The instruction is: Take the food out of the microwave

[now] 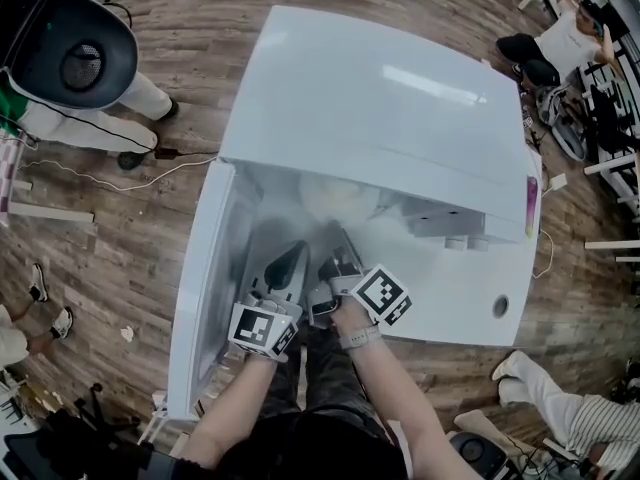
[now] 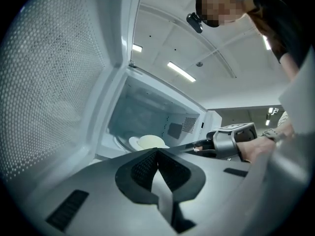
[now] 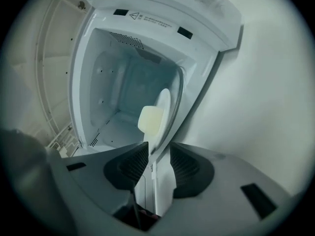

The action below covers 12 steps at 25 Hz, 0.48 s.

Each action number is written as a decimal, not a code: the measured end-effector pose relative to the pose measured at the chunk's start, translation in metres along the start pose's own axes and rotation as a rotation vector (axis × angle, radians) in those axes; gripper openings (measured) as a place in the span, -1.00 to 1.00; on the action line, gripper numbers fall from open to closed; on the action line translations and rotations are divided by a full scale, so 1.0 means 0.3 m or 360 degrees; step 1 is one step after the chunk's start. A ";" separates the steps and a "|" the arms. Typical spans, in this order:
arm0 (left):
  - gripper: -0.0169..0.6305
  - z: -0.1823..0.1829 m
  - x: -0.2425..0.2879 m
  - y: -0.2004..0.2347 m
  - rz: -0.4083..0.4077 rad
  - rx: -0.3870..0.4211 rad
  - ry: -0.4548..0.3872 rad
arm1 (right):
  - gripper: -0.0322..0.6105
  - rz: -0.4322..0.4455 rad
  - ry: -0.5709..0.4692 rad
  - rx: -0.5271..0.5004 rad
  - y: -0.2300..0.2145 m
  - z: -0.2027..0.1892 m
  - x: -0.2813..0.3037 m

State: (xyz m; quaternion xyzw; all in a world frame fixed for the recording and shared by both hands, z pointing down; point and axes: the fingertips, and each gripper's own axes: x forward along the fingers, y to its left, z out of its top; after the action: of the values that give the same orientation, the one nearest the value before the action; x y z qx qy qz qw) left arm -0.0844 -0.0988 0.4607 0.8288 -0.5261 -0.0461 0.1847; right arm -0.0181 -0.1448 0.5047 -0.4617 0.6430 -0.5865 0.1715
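The white microwave [image 1: 380, 108] stands with its door [image 1: 200, 288] swung open to the left. Inside, a pale lump of food [image 2: 151, 141] lies on a white plate [image 2: 134, 142] on the turntable. My left gripper [image 1: 288, 260] is at the left of the cavity mouth, shut with nothing between its pads. My right gripper [image 1: 338, 264] is beside it at the cavity mouth, rolled onto its side and open. In the right gripper view the plate [image 3: 165, 113] and food [image 3: 150, 119] appear edge-on, and the plate's rim lines up with the gap between the pads without being pressed.
The open door's mesh window [image 2: 54, 82] is close on the left of the left gripper. People are around the microwave: one at the left [image 1: 90, 118], one seated at the upper right [image 1: 560, 38], legs at the lower right [image 1: 560, 408]. A cable [image 1: 110, 173] trails over the wooden floor.
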 end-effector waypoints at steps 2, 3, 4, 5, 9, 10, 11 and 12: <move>-0.92 0.000 0.005 0.002 -0.0007 -0.0012 0.0003 | -0.46 0.0028 -0.0010 0.0057 0.001 0.005 0.015; -0.92 -0.003 0.004 0.006 -0.0008 -0.0016 0.0002 | -0.46 0.0041 -0.0014 0.0088 0.002 0.007 0.025; -0.92 -0.004 0.003 0.012 -0.0005 -0.0022 0.0000 | -0.46 0.0046 -0.0018 0.0119 0.002 0.009 0.033; -0.92 -0.003 0.000 0.016 -0.0002 -0.0030 -0.0001 | -0.46 0.0045 -0.0021 0.0150 -0.001 0.010 0.039; -0.92 -0.013 -0.012 0.020 0.0001 -0.0050 0.0004 | -0.59 0.0060 -0.0023 0.0240 -0.010 0.013 0.048; -0.92 -0.017 -0.012 0.020 -0.0001 -0.0051 0.0008 | -0.60 0.0069 -0.0024 0.0258 -0.010 0.015 0.049; -0.92 -0.022 -0.013 0.021 -0.0001 -0.0051 0.0012 | -0.61 0.0073 -0.0025 0.0272 -0.010 0.017 0.048; -0.92 -0.025 -0.014 0.021 -0.0001 -0.0056 0.0015 | -0.62 0.0075 -0.0026 0.0280 -0.011 0.017 0.046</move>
State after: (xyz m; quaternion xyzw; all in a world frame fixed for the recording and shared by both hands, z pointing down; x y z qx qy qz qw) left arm -0.0895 -0.0954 0.4695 0.8258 -0.5242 -0.0516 0.2017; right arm -0.0201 -0.1583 0.5107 -0.4345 0.5981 -0.6327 0.2304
